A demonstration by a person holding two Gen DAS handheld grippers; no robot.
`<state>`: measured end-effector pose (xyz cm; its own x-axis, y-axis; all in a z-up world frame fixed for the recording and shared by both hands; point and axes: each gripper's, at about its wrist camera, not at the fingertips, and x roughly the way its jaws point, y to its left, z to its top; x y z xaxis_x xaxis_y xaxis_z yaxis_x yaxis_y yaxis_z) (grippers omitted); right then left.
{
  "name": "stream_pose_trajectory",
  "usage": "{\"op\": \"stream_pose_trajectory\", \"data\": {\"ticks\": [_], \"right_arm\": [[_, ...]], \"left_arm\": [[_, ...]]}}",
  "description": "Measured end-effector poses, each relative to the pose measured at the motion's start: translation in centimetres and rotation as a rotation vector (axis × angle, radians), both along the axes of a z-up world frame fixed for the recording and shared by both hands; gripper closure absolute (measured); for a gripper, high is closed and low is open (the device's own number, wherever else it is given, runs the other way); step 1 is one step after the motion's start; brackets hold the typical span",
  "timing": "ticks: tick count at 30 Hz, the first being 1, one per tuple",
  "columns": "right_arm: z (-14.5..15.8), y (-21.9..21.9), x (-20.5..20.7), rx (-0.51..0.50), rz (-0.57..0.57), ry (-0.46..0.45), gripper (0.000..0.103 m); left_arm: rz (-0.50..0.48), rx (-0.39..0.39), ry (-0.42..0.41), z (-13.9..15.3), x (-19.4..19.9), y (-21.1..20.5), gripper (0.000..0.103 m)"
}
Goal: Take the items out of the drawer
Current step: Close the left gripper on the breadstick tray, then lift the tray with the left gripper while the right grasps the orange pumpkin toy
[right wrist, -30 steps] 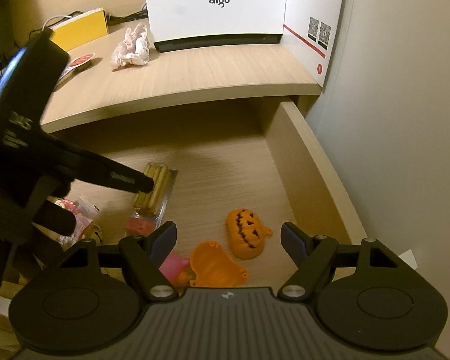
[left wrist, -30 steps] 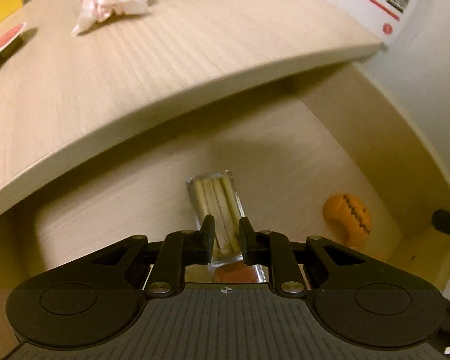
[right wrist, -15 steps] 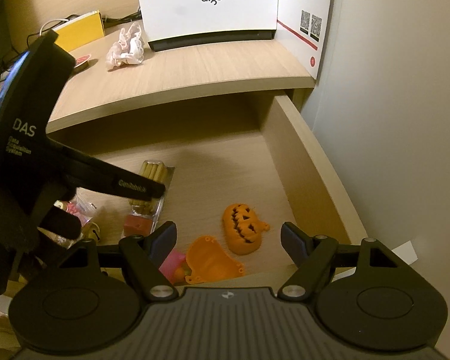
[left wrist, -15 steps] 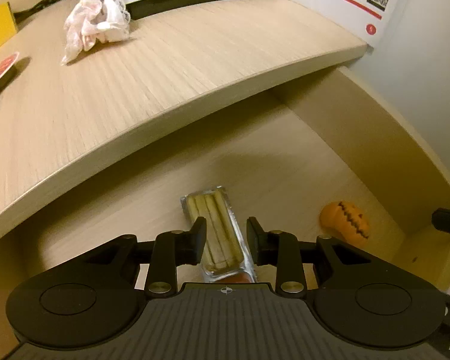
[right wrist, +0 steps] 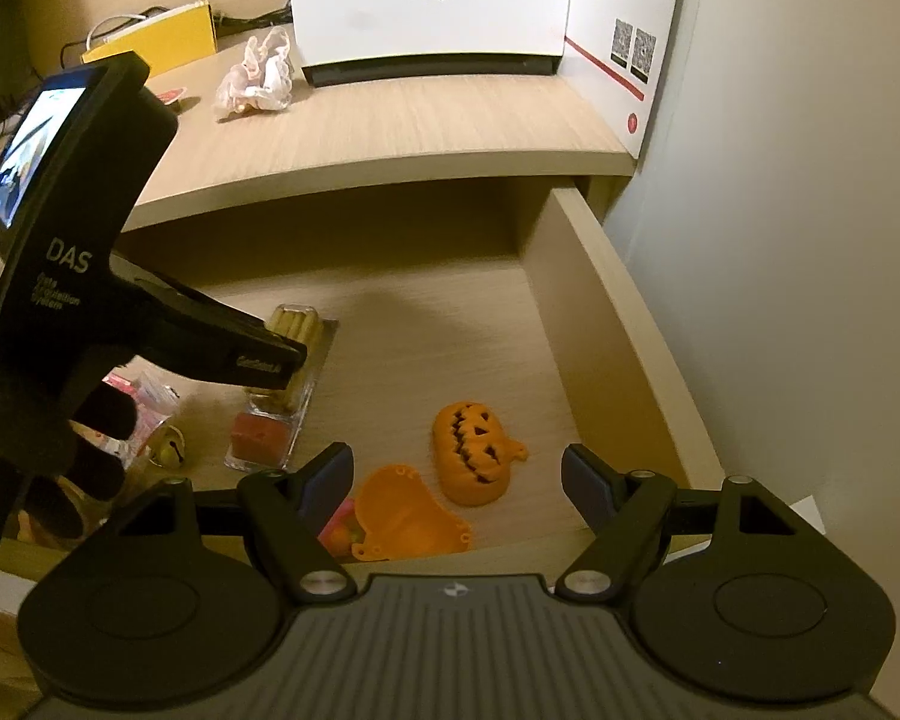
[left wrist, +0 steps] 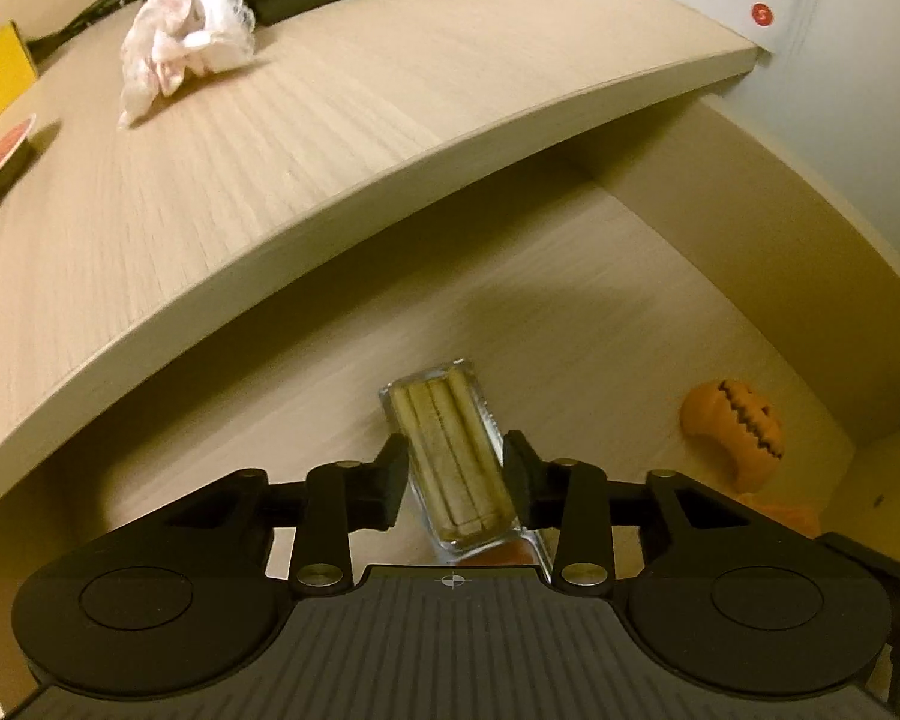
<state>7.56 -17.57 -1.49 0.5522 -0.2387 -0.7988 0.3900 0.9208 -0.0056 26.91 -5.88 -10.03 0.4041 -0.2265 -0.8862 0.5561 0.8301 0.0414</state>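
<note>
Clear plastic is wrapping the pack (left wrist: 453,462) of pale sticks, and this pack is being straddled by the left gripper (left wrist: 455,477). Its long axis is running away from the fingers, toward the back of the drawer (right wrist: 606,324), a little slanted to the left at the far end. The near end, with a red part, is lying under the gripper body, and the far end is reaching past the fingertips. The pack is lying flat on the drawer floor.

The left jaws have just been opening, with the pack between them. They are now being held half spread. The left pad is standing just beside the pack edge and the right pad is very near the other edge; a firm pinch is not being seen, so the pack is judged as not gripped at this moment.

The right gripper (right wrist: 456,474) is being held with its fingers wide apart and with nothing between them. Beyond its fingertips the orange pumpkin (right wrist: 474,450) is lying, and an orange shell (right wrist: 402,519) is lying nearer, toward its left finger.

The left gripper is the nearer one to the pack. For a lift, the jaws would have to be closed across the short width of the pack, because the long axis is already lined up with the fingers.
</note>
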Motion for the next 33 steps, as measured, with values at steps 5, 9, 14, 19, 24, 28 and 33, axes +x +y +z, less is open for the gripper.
{"op": "stream_pose_trajectory", "data": {"ticks": [5,9,14,19,24,28,33], "right_arm": [[-0.2,0.1,0.3,0.006,0.01,0.007,0.026],[-0.4,0.2,0.5,0.009,0.021,0.012,0.026],[-0.1,-0.8,1.8,0.05,0.04,0.034,0.026],[-1.7,-2.9,5.8,0.108,0.041,0.193,0.036],[-3.8,-3.1,9.0,0.111,0.101,0.365,0.056],[-4.5,-2.0,10.4,0.04,0.158,0.469,0.056],[-4.5,-1.5,12.0,-0.021,0.213,0.514,0.058]], "left_arm": [[0.016,-0.048,0.109,-2.8,1.0,-0.4,0.058],[0.013,-0.073,0.111,-2.9,1.5,-0.2,0.062],[-0.023,-0.078,0.158,-2.3,1.4,0.6,0.067],[-0.08,-0.123,0.191,-0.9,0.1,2.8,0.067],[-0.08,-0.199,0.222,0.4,-0.1,5.0,0.067],[-0.08,-0.195,0.214,0.6,-0.8,5.9,0.067],[-0.038,-0.218,0.213,1.9,-2.0,7.9,0.067]]}}
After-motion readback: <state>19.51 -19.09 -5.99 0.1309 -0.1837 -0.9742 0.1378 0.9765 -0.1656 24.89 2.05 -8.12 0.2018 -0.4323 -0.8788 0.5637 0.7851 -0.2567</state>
